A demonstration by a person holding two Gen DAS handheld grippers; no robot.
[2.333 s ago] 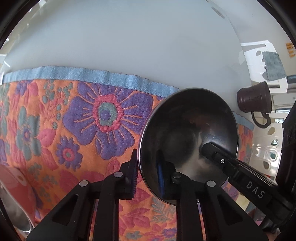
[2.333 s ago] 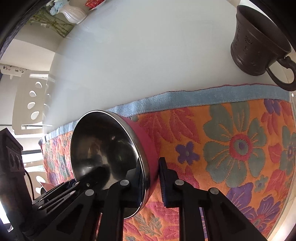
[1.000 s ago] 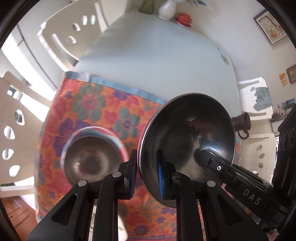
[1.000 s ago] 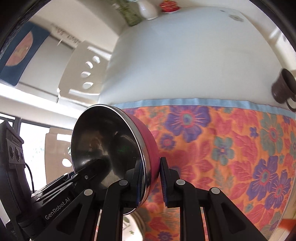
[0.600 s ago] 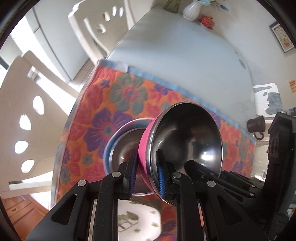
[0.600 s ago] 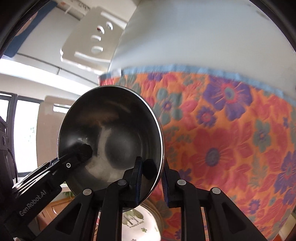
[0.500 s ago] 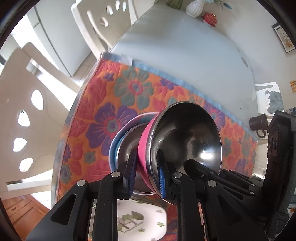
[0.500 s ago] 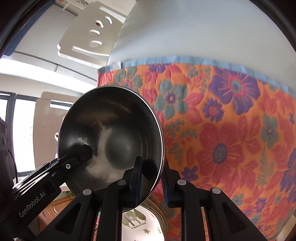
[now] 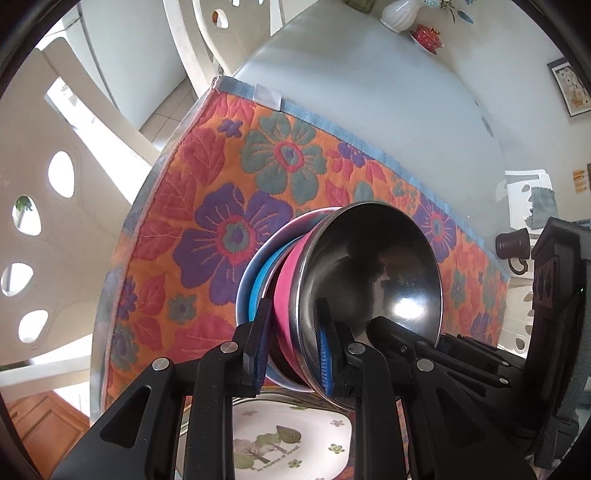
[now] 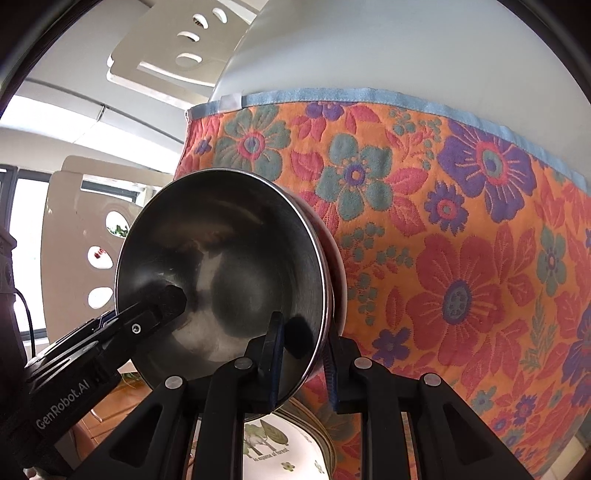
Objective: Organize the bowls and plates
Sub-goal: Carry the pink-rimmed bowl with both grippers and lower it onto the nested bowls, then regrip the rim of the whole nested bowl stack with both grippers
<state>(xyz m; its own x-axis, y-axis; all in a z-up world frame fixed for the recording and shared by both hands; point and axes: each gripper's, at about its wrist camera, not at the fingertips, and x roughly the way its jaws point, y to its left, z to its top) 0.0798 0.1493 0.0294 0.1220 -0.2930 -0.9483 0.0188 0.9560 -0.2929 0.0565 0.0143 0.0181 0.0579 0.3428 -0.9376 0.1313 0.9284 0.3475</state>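
- Pink bowl [image 9: 373, 280] – steel-lined, pink outside; held tilted by its rim from two sides. Its lower part is set into the blue bowl [image 9: 260, 275], which is seen on the floral cloth.
- L gripper [image 9: 295, 347] – fingers narrow, clamped on the pink bowl's rim; one pad is placed on the pink outer wall, the other inside against the steel.
- R gripper [image 10: 303, 360] – fingers narrow, likewise clamped on the rim opp. side; one pad is seen inside the bowl, the other outside.
- In the R wrist view the L gripper's finger is seen reaching into the bowl from lower left.
- Blue bowl – only its rim and part of its wall are shown behind the pink one; whether the two touch cannot be told.
- Floral cloth [image 9: 207, 206] – orange w/ purple and teal flowers, blue hem; spread over the white table [image 9: 388, 92].
- Tree-print plate [image 9: 291, 439] – white, lies just below the bowls, near edge of view.
- Dark mug [image 9: 513, 245] – on table, well apart, past the cloth's far edge.
- White vase [image 9: 399, 14] and small red item [image 9: 426, 35] – at table's far end.
- White chairs [image 9: 40, 206] – w/ oval cut-outs, beside the table.
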